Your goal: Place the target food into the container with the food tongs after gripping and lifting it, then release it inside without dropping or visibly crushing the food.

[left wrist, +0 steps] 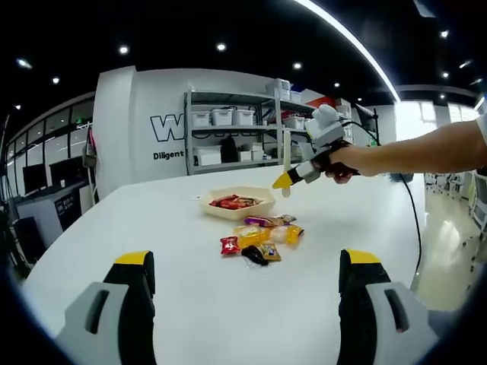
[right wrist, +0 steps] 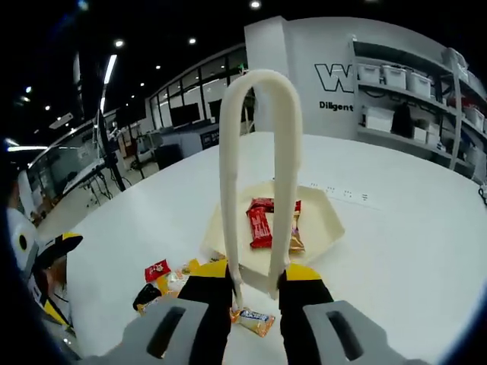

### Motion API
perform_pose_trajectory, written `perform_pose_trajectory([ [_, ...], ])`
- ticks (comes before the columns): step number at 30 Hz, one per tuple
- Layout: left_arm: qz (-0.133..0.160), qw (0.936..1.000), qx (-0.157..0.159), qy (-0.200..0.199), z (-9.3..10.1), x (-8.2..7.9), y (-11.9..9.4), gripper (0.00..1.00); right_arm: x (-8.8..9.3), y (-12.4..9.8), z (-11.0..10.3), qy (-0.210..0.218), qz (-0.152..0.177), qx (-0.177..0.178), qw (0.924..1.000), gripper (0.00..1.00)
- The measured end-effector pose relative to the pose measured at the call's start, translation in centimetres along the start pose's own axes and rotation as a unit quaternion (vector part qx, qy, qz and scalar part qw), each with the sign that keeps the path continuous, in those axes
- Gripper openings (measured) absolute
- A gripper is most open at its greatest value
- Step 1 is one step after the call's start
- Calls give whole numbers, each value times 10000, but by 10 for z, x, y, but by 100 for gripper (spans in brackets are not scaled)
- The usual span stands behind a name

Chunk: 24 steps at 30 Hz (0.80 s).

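Note:
A person's hand holds my right gripper (left wrist: 293, 176) above the white table, just right of the cream container (left wrist: 237, 214). It is shut on cream food tongs (left wrist: 285, 161). In the right gripper view, the tongs (right wrist: 259, 84) rise from between the yellow-tipped jaws of the right gripper (right wrist: 257, 271) in a tall U. Behind them is the container (right wrist: 327, 222), with red wrapped bars (right wrist: 259, 226) inside. Loose wrapped snacks (left wrist: 261, 239) lie in a pile in front of the container. My left gripper (left wrist: 248, 260) stands open, low and well short of the pile.
Metal shelves with white bins (left wrist: 228, 125) stand behind the table against a lettered wall. A black cable (left wrist: 415, 220) hangs off the table's right edge. More loose snacks (right wrist: 157, 271) lie near the left gripper (right wrist: 47, 251). Desks and monitors stand at the far left (left wrist: 46, 190).

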State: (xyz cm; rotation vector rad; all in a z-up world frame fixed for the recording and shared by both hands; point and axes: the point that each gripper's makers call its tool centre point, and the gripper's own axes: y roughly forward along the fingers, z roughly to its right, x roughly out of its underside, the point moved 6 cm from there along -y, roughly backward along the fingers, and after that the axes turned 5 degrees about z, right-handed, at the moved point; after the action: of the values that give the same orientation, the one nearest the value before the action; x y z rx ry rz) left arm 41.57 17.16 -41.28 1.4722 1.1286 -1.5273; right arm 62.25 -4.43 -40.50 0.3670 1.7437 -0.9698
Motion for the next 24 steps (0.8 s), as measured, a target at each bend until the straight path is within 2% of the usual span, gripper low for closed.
perform_pose_trajectory([
  [15, -48, 9999, -87, 108, 3, -5, -6, 99, 36, 10, 1, 340, -319, -303, 9985, 18],
  [24, -40, 9998, -74, 173, 6, -9, -4, 99, 42, 3, -1, 662, -395, -447, 9960, 18],
])
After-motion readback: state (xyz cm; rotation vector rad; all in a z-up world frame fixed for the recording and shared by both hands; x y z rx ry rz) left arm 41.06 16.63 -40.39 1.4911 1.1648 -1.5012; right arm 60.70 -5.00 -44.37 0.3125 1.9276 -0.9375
